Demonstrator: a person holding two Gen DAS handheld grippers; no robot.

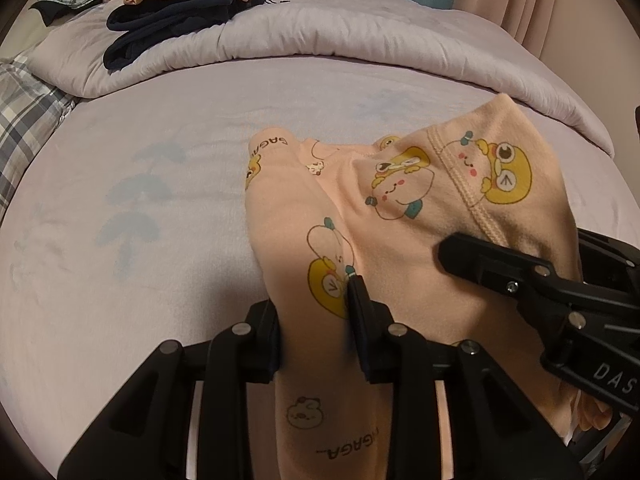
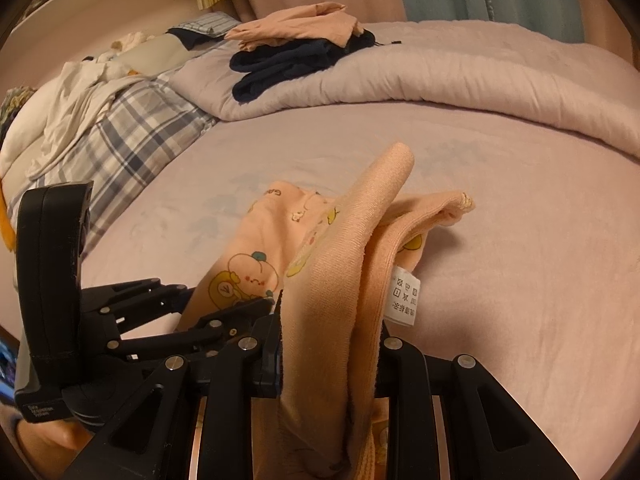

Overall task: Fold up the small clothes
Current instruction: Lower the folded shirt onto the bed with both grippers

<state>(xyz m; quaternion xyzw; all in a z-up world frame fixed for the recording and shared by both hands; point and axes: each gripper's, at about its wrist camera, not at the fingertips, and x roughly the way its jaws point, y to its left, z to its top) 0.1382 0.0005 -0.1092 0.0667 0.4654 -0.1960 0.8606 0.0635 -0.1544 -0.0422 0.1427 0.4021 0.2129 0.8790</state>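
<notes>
1. Left wrist view: the peach printed garment (image 1: 400, 216) lies partly on the bed (image 1: 160, 200), its near part raised off the sheet by both tools.
2. The left gripper (image 1: 316, 320) has its fingers clenched on a fold of the garment; cloth runs between the pads and on toward the camera.
3. The right gripper (image 2: 328, 344) is likewise grasping a bunched edge of the garment, the care label (image 2: 404, 300) hanging just beside its right finger.
4. Done, by appearance: a pile of folded clothes (image 1: 180, 12), peach on top of dark blue, sits on the rolled duvet (image 1: 360, 40) at the far side of the bed.
5. Outstanding: the present garment is rumpled, with no flat fold visible. Judged to be at an early stage for this item.
6. Whether further loose garments await cannot be told.
</notes>
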